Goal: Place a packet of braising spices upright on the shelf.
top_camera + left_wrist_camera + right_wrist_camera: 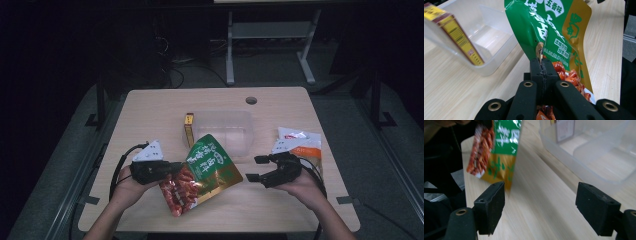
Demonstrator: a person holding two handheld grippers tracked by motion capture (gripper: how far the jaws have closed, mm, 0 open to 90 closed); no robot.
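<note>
Left gripper: jaws pressed together on the edge of a green-and-gold snack pouch, seen in the left gripper view with the foil pinched in the seam between the two black pads. Pouch held tilted above the light wooden table, green printed end toward the far side, red printed end toward the near edge; whether the low corner touched the wood could not be told.

Right gripper: jaws set wide apart, nothing between them, just right of the pouch and not touching it. In the right gripper view both pads shown with bare tabletop in the gap, the pouch hanging beyond and above the left-hand pad, its gold lower corner close over that pad.

Clear plastic container: placed at mid-table, just behind the pouch, the pouch's green end overlapping its near wall in the high view. Walls and an inner divider visible in both gripper views.

Yellow-and-red box: slim, propped at the container's left end, barcode side visible in the left gripper view, leaning against the container's wall.

White-and-orange packet: flat on the table at the right, behind the right gripper, well apart from the pouch.
</note>
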